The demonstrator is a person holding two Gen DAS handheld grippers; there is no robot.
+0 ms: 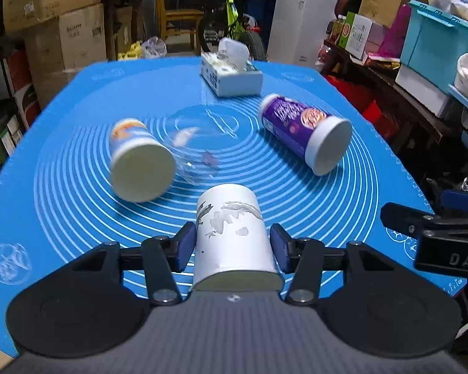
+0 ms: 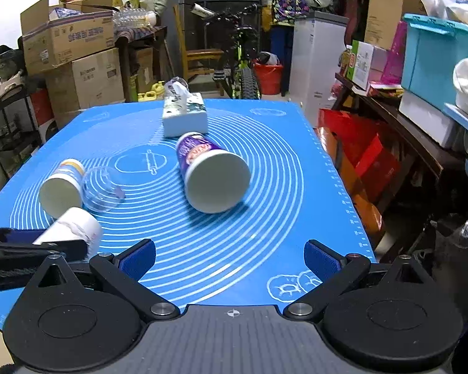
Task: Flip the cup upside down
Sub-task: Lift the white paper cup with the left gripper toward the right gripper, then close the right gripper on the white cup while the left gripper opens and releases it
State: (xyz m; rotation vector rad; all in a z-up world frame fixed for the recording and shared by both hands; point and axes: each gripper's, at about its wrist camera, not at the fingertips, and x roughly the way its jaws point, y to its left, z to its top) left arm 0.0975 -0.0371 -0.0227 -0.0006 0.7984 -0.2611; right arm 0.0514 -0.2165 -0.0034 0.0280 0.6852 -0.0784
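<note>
Two blue pads of my left gripper (image 1: 231, 246) press against the sides of the white cup (image 1: 234, 240), which I hold lying on its side just above the blue mat (image 1: 62, 205), its length running away from me along my fingers. From my right-wrist view the same cup (image 2: 73, 227) shows at the lower left, pinched in the left gripper (image 2: 68, 243). My right gripper (image 2: 231, 261) hangs over the near edge of the mat (image 2: 234, 249) with its fingers spread wide and nothing between them. Farther out, to the left, an orange-and-white cup (image 1: 138, 160) lies on its side with a clear plastic cup (image 1: 196, 143) touching it on the right. To the right, well apart from them, a purple cup (image 1: 305, 132) also lies on its side. Beyond all of these, near the far edge of the mat, sits a tissue box (image 1: 231, 73) with a tissue sticking up from it.
</note>
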